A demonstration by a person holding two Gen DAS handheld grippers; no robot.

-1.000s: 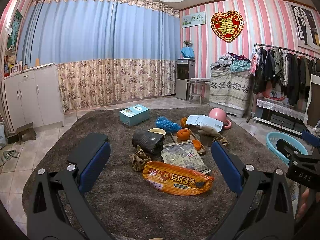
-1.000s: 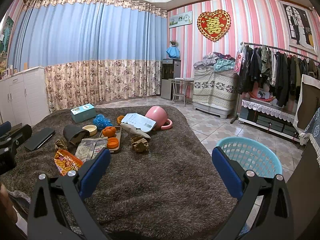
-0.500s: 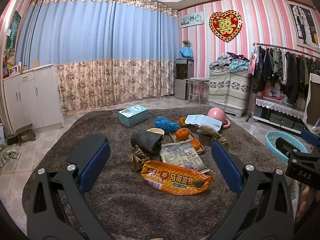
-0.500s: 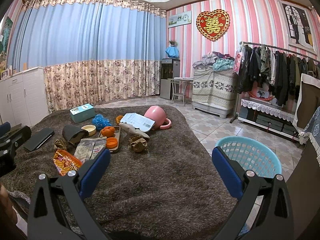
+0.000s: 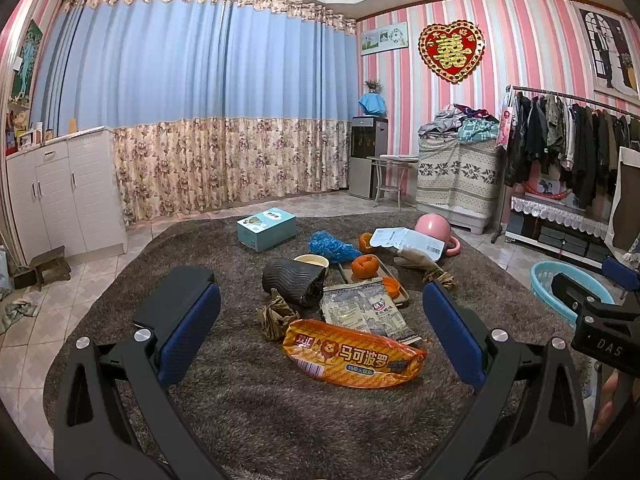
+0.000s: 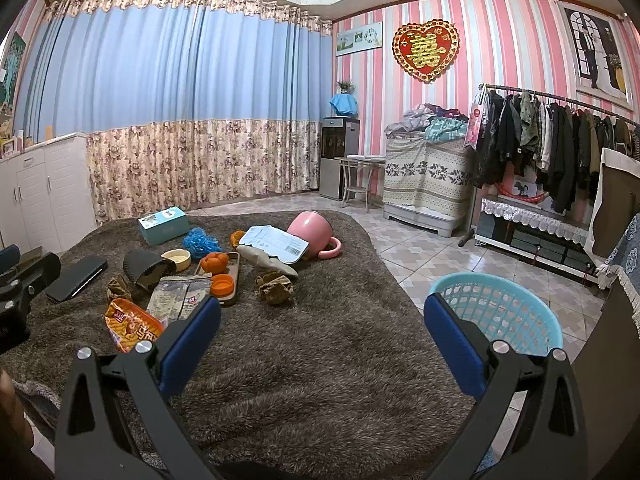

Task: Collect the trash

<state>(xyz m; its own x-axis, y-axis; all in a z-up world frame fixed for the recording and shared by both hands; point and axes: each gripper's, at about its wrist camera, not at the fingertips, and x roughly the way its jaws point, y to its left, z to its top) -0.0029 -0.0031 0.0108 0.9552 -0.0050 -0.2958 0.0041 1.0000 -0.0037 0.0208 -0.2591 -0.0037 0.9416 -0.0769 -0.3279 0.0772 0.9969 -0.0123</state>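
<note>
An orange snack packet (image 5: 354,354) lies on the brown shag blanket (image 5: 248,404), just ahead of my open, empty left gripper (image 5: 320,336). Behind it lie a grey printed wrapper (image 5: 366,310) and a crumpled brown paper (image 5: 276,312). In the right wrist view the packet (image 6: 132,326) sits left of my open, empty right gripper (image 6: 322,336); a second crumpled brown paper (image 6: 274,287) lies ahead. A light blue basket (image 6: 500,314) stands on the floor at the right.
Further back lie a black ribbed sleeve (image 5: 294,280), a tray with an orange (image 5: 364,266), a blue scrubber (image 5: 330,246), a teal box (image 5: 266,228), a white sheet (image 5: 406,238) and a pink mug (image 6: 314,234). A black phone (image 6: 76,278) lies at the left.
Both grippers have crept slightly; the left one sits a touch closer to the orange packet. Jaws stay open and nothing on the blanket has moved.
</note>
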